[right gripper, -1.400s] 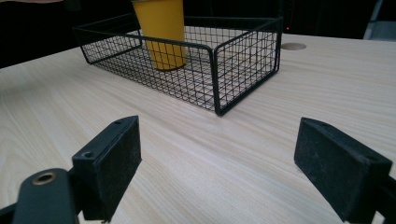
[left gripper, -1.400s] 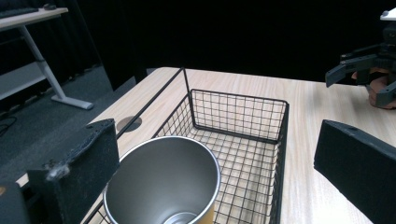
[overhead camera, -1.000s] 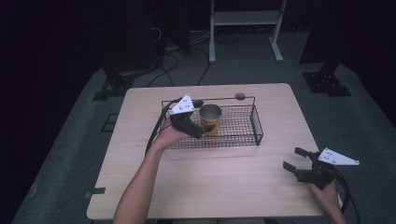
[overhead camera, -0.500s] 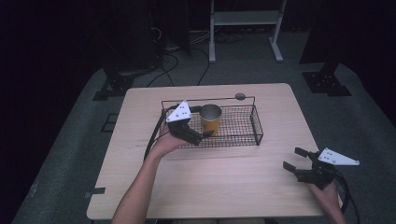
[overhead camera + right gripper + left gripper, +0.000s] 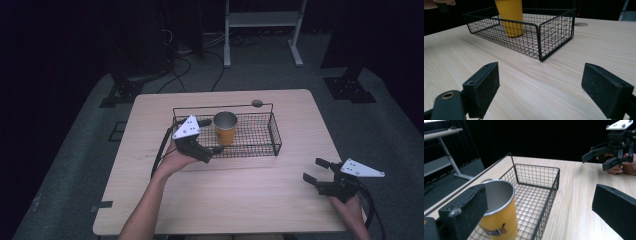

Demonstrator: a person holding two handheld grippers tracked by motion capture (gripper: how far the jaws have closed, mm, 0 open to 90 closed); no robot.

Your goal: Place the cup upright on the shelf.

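The yellow cup (image 5: pixel 225 128) is seen upright in the wire basket (image 5: pixel 274 138), at its 9 o'clock end. The left gripper (image 5: pixel 210 136), jaws apart, is held beside it, apparently just released; withdrawal is judged next. The right gripper (image 5: pixel 316 170) is held open at 4 o'clock

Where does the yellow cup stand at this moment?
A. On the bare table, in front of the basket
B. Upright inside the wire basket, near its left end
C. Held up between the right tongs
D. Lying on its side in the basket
B: the cup stands upright on the floor of the basket, toward its left end, with the open left tongs at that end and the right tongs far off over the table.
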